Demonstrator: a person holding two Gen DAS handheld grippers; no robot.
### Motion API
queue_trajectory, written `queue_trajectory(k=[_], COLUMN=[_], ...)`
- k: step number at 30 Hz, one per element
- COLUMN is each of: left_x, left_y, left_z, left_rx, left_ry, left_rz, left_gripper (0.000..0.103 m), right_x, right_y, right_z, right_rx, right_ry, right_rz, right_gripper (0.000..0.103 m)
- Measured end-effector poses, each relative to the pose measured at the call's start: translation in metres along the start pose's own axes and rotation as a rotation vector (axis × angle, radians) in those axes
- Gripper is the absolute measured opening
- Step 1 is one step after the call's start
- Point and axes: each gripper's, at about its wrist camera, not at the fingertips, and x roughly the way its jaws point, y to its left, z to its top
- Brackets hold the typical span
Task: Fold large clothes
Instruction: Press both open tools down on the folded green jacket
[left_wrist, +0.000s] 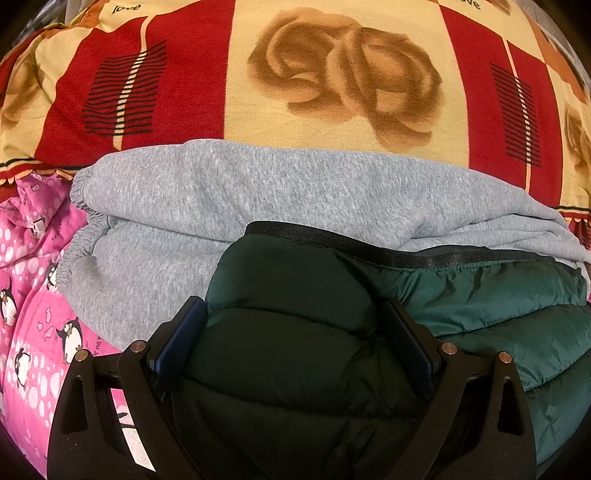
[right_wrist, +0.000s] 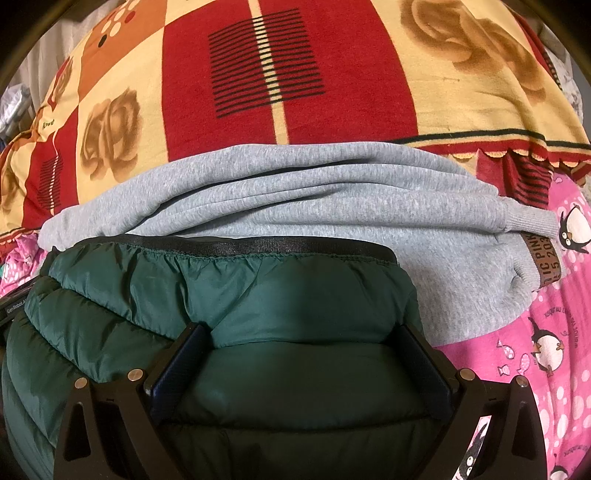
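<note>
A dark green puffer jacket, folded into a thick bundle with a black elastic hem on its far edge, lies on a folded grey sweatshirt. My left gripper is open, its fingers spread wide around the jacket's left end, and the padding bulges up between them. The right gripper is open the same way over the jacket's right end. A brown label shows on the sweatshirt's cuff.
The clothes rest on a pink penguin-print sheet. Behind them lies a red and yellow blanket with a rose pattern. Part of the other gripper's body shows at the left edge of the right wrist view.
</note>
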Motion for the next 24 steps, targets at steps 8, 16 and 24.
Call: queue_trajectory(k=[8, 16, 24], left_x=[0.0001, 0.0000, -0.0001], left_y=[-0.0005, -0.0003, -0.0002], left_z=[0.0001, -0.0001, -0.0002], left_rx=[0.000, 0.000, 0.000], left_ry=[0.000, 0.001, 0.001], left_rz=[0.000, 0.000, -0.001], left_gripper=[0.096, 0.096, 0.096], right_x=[0.0001, -0.0003, -0.0003], right_y=[0.0006, 0.0002, -0.0001], right_z=[0.0001, -0.0006, -0.0007], right_rx=[0.007, 0.008, 0.009], right_ry=[-0.001, -0.002, -0.002], right_rz=[0.009, 0.008, 0.009], right_gripper=[0.101, 0.101, 0.101])
